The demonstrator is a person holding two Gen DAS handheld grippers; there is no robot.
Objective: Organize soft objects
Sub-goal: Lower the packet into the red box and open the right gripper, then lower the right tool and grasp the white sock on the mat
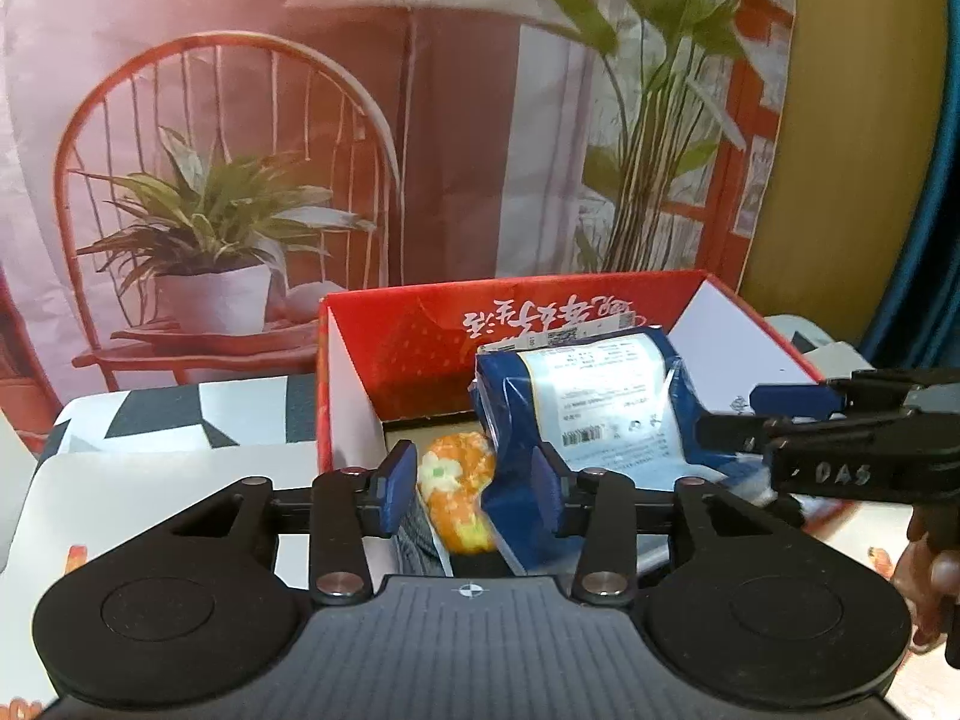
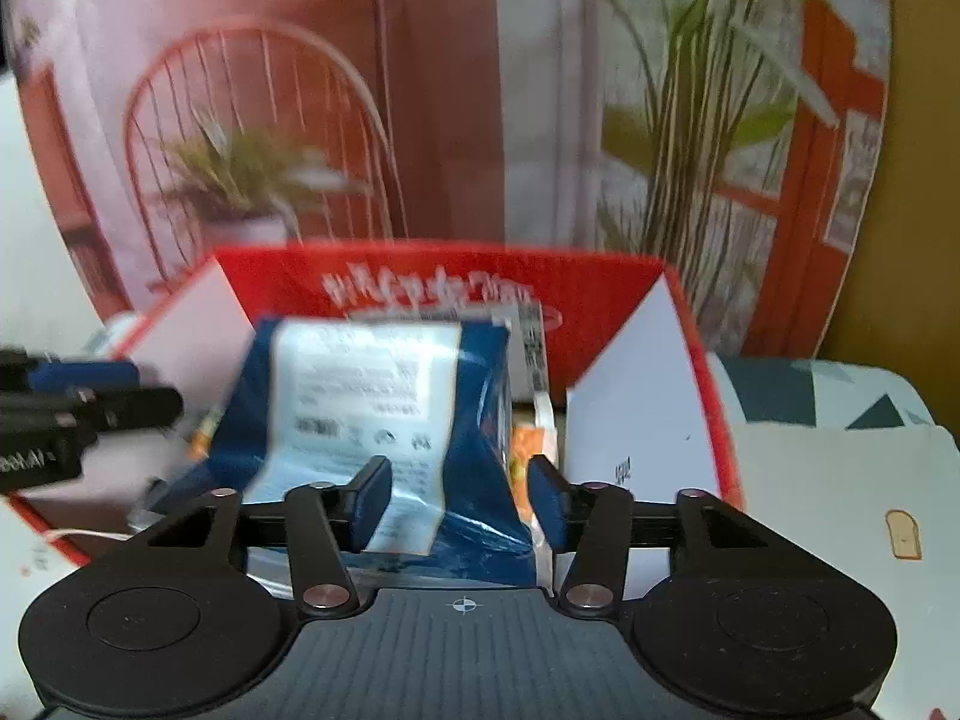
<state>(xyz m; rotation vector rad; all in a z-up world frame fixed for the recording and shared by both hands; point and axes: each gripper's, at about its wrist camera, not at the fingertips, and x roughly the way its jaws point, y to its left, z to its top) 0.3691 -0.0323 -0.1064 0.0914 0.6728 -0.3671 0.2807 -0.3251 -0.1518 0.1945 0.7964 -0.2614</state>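
The left tool (image 1: 474, 489) is partly open over the near edge of the red box (image 1: 354, 396), gripping nothing. The right tool (image 2: 459, 501) is partly open too, with the blue bag (image 2: 372, 396) between its pads but loose. The bag sits in the box, beside an orange packet (image 1: 459, 486). A plant picture (image 1: 210, 228) hangs behind.

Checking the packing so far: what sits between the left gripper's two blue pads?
In the left wrist view, an orange-and-white soft toy inside the red cardboard box shows between the left gripper pads, with the blue plastic package's edge beside it.
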